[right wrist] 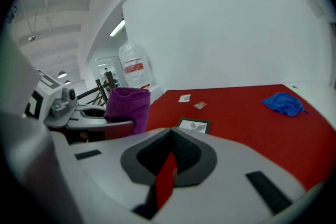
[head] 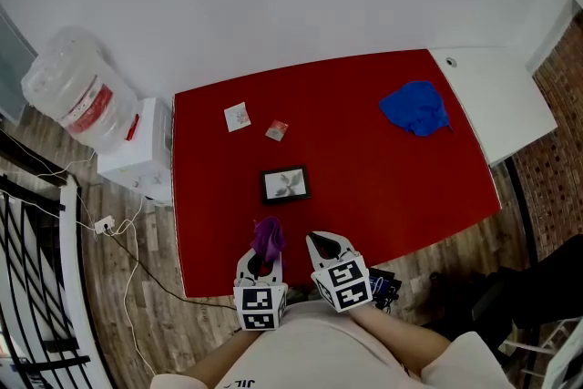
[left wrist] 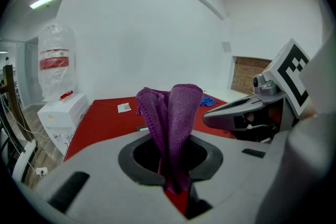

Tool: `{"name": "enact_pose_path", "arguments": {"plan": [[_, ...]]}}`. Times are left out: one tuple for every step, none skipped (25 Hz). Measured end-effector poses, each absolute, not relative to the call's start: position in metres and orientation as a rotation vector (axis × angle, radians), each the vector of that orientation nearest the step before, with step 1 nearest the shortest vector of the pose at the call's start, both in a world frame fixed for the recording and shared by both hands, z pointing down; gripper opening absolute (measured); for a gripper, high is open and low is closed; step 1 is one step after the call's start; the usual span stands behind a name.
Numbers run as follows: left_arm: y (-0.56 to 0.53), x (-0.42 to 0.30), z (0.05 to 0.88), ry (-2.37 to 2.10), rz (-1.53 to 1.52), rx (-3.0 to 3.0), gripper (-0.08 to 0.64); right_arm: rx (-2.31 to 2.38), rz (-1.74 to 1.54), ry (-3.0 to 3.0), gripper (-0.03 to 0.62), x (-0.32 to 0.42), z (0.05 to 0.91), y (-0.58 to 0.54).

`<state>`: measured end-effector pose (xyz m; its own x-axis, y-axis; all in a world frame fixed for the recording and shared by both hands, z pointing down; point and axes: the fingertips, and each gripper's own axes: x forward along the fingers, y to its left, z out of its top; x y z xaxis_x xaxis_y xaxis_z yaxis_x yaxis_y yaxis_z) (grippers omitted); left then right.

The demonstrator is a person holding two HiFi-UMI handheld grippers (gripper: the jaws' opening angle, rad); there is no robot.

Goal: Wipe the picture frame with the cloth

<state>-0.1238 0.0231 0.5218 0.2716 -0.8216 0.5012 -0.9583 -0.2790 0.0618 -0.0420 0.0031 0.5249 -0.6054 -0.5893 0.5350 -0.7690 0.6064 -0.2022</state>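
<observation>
Flat red surface (head: 383,187) carries everything; landmark is the small dark-edged picture frame (head: 285,185), lying flat on it with a pale print facing up. White water dispenser with a clear bottle (head: 68,91) stands on the floor well off to the frame's left, off the surface. Crumpled blue cloth (head: 414,108) lies well to the frame's right and further back, untouched. Left gripper (left wrist: 173,176) sits just nearer the person than the frame, fingers closed tight on a folded purple cloth (left wrist: 170,113) that sticks up past the tips. Right gripper (right wrist: 169,165) sits beside it, also on the frame's near side, slightly right; its fingers are together with only a thin slit showing red surface, nothing held. White paper card (head: 237,117) and small packet (head: 277,130) lie behind the frame, apart from it.

Step, as I judge it: cloth is in hand, wiping not begun; the cloth is near the frame but not touching it. Next move likely calls for carrying the left gripper forward and down so the cloth's free end lands on the glass, then stroking across. The frame looks light and loose, so it may slide; the right gripper could pin one edge of it.
</observation>
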Motion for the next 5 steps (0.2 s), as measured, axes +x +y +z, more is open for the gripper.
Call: {"name": "enact_pose_path", "arguments": {"plan": [[0.0231,-0.1233,0.5224,-1.617,0.538,2.197,0.061,1.083,0.589,-2.417,0.003,-0.0416,0.5255,0.0031],[0.0232,-0.1228,0.523,-1.616,0.541,2.198,0.061,1.082,0.589,-2.416,0.003,-0.0409,0.526,0.0032],[0.0236,-0.1224,0.5236,-1.616,0.543,2.198,0.061,1.081,0.587,-2.415,0.003,-0.0401,0.5266,0.0036],[0.0243,-0.122,0.5243,-1.615,0.547,2.197,0.061,1.08,0.586,-2.414,0.003,-0.0392,0.5273,0.0042],[0.0251,-0.1216,0.525,-1.614,0.55,2.195,0.061,1.078,0.586,-2.413,0.003,-0.0384,0.528,0.0049]]}}
